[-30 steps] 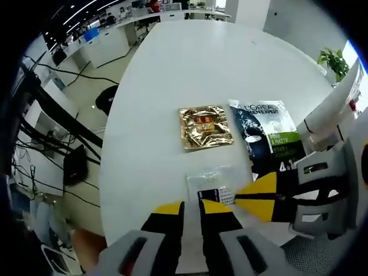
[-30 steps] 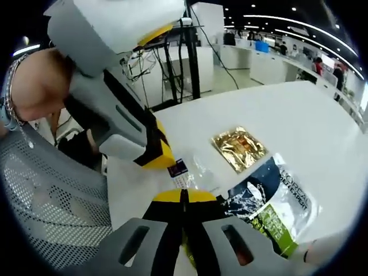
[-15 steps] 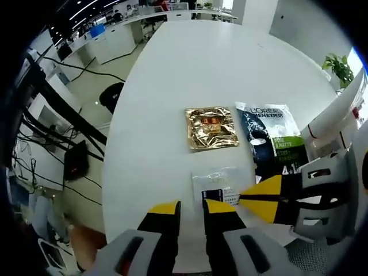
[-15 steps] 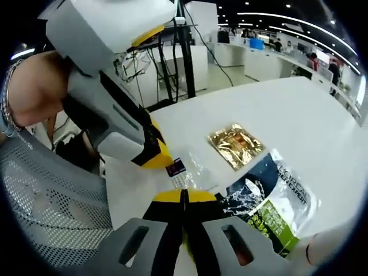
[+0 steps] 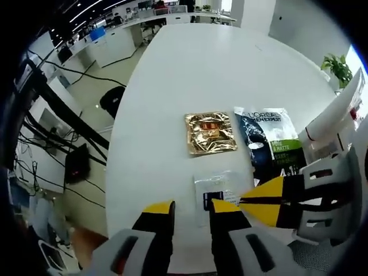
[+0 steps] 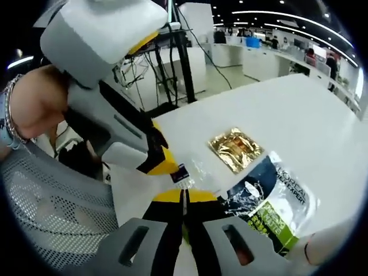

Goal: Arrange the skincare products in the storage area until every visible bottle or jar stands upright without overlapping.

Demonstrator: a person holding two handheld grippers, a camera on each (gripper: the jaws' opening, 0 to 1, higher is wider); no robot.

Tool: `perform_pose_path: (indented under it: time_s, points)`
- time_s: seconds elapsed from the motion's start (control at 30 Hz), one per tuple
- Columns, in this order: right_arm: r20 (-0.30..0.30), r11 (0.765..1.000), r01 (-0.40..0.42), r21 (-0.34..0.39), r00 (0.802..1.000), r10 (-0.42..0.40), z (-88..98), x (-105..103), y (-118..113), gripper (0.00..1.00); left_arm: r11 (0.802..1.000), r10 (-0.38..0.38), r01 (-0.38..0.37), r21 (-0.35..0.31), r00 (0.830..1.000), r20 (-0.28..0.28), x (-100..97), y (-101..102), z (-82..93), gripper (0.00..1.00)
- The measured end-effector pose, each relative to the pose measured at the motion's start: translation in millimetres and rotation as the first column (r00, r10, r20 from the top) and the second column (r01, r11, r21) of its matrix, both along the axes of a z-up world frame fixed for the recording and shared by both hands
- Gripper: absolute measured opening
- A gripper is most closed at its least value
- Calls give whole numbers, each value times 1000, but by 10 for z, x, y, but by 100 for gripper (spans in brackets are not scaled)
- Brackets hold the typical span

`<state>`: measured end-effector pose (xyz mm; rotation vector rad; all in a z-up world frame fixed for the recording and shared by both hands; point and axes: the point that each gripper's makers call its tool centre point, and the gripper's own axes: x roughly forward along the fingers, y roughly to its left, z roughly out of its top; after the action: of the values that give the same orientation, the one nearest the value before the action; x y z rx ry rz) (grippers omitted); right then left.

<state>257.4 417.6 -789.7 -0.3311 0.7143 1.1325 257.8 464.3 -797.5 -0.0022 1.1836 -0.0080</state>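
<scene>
on the white table (image 5: 172, 86), left of the gold sachet (image 5: 210, 133), left gripper (image 5: 191, 208) sits released over the clear sachet (image 5: 221, 185) just below the gold one, l'oreal packet (image 5: 269, 141) right of it, right gripper (image 6: 184, 196) clenched, whether on the clear sachet i cannot tell.

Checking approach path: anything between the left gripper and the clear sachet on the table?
Nothing visible. The left gripper hangs open right at the clear sachet, bare white table between them. The right gripper comes at the sachet from the side.
</scene>
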Motion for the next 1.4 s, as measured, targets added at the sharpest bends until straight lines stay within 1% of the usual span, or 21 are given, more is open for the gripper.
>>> perform_pose_path:
  time_s: [0.1, 0.2, 0.27, 0.33, 0.37, 0.4, 0.47, 0.53, 0.57, 0.6, 0.67, 0.7, 0.73, 0.8, 0.83, 0.87, 0.9, 0.93, 1.0, 1.13, 1.4]
  points:
    - [15, 1000, 19, -4, 1000, -19, 51, 27, -60, 1, 1000, -3, 3, 5, 1000, 16, 16, 8, 24, 23]
    - [-11, 999, 16, 29, 1000, -15, 201, -51, -141, 1, 996, -87, 89, -31, 994, 61, 66, -148, 59, 22]
    - [-19, 999, 4, 51, 1000, -3, 321, -125, -224, 1, 990, -127, 130, -59, 990, 56, 46, -261, 58, 22]
    - [-56, 996, 21, 84, 998, -16, 432, -190, -317, 1, 985, -160, 163, -64, 986, 50, 29, -321, 44, 23]
    - [-90, 994, 37, 102, 996, -27, 488, -245, -386, 1, 982, -180, 182, -49, 983, 40, 19, -326, 25, 23]
    - [-118, 994, 53, 98, 992, -41, 511, -284, -450, 1, 979, -197, 199, -37, 980, 36, 14, -329, 15, 24]
    - [-168, 995, 72, 75, 984, -59, 561, -364, -595, 1, 975, -218, 219, -21, 975, 38, 12, -344, -4, 26]
    - [-240, 988, 102, 116, 968, -72, 737, -490, -721, 1, 975, -220, 220, -17, 975, 23, -3, -355, -35, 28]
    - [-269, 979, 128, 160, 960, -82, 841, -536, -755, 1, 974, -225, 225, -7, 974, 5, -22, -349, -62, 29]
    - [-308, 958, 180, 223, 946, -106, 973, -581, -807, 1, 972, -233, 233, 5, 972, -5, -34, -340, -78, 29]
    - [-331, 934, 223, 279, 935, -125, 1074, -639, -905, 1, 971, -238, 238, 13, 971, 7, -18, -341, -69, 29]
    - [-319, 935, 227, 271, 938, -136, 1051, -643, -954, 1, 972, -235, 235, 12, 972, 12, -9, -342, -68, 29]
    - [-286, 942, 224, 252, 947, -149, 1005, -638, -1021, 1, 975, -223, 223, 7, 975, 10, -13, -343, -76, 29]
    - [-179, 958, 199, 208, 970, -163, 887, -552, -1118, 1, 979, -205, 205, 2, 979, 13, -13, -340, -77, 29]
    - [-155, 961, 195, 194, 974, -167, 844, -529, -1139, 1, 979, -203, 203, 4, 979, 13, -14, -340, -77, 29]
    - [-158, 965, 202, 169, 972, -176, 799, -508, -1169, 1, 978, -206, 206, 11, 978, 18, -22, -345, -78, 29]
    - [-176, 964, 205, 167, 969, -175, 809, -502, -1160, 1, 979, -205, 205, 14, 979, 20, -22, -346, -78, 29]
    - [-189, 960, 208, 185, 967, -173, 851, -496, -1147, 1, 978, -206, 206, 18, 978, 19, -24, -344, -78, 29]
    - [-200, 941, 227, 252, 963, -179, 952, -469, -1088, 1, 978, -209, 209, 22, 978, 20, -24, -339, -76, 29]
    - [-198, 953, 214, 215, 965, -172, 887, -508, -1096, 1, 981, -196, 196, 7, 980, 22, -28, -323, -76, 30]
    - [-198, 961, 193, 199, 968, -153, 841, -549, -1075, 1, 983, -184, 184, 5, 983, 15, -31, -290, -81, 30]
